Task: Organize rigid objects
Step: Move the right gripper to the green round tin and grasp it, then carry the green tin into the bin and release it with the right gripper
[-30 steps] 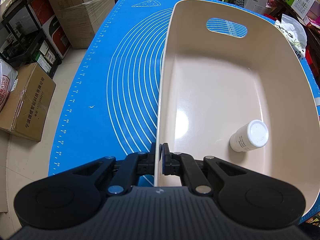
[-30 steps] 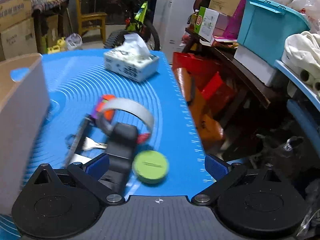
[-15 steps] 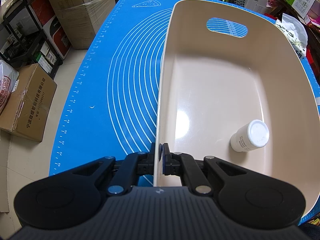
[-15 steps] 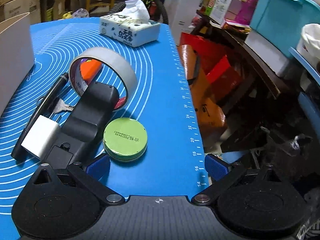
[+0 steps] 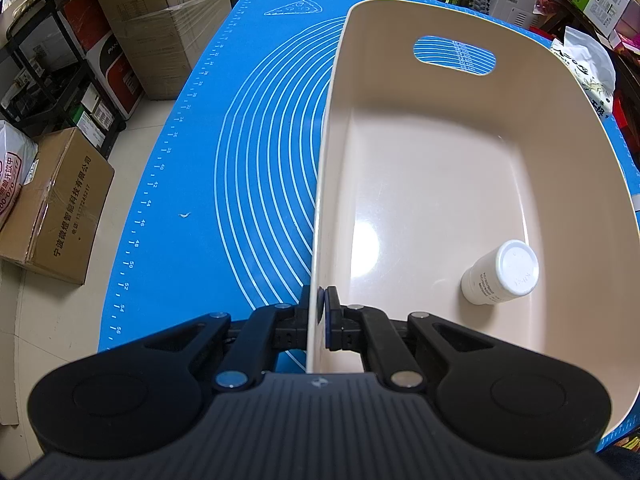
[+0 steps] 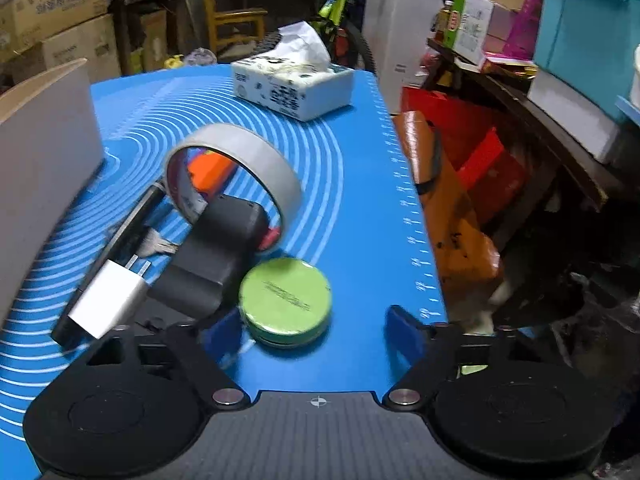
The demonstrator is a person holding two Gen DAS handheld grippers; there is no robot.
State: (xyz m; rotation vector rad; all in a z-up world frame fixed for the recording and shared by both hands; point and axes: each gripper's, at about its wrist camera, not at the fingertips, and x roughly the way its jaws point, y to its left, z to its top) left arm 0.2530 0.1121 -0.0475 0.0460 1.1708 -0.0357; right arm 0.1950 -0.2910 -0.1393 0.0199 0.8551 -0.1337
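Note:
My left gripper (image 5: 321, 312) is shut on the near left rim of a beige bin (image 5: 424, 184) on the blue mat. A white bottle (image 5: 502, 273) lies inside the bin at the near right. My right gripper (image 6: 316, 326) is open and empty, low over the mat, with a green round tin (image 6: 286, 306) between its fingers near the left one. Beyond the tin lie a black device (image 6: 218, 248), a white charger plug (image 6: 106, 304), a black pen (image 6: 132, 224), a key (image 6: 158, 246), a grey tape roll (image 6: 236, 168) standing on edge and an orange object (image 6: 208, 166). The bin's wall (image 6: 44, 168) is at the left.
A tissue box (image 6: 294, 86) stands at the mat's far end. The mat's right edge (image 6: 416, 240) drops to red and orange items on the floor. Cardboard boxes (image 5: 56, 204) and a shelf (image 5: 44, 76) stand left of the table.
My right gripper has dropped lower and moved in on the green tin, which now sits between its fingers. My left gripper and the bin have not moved.

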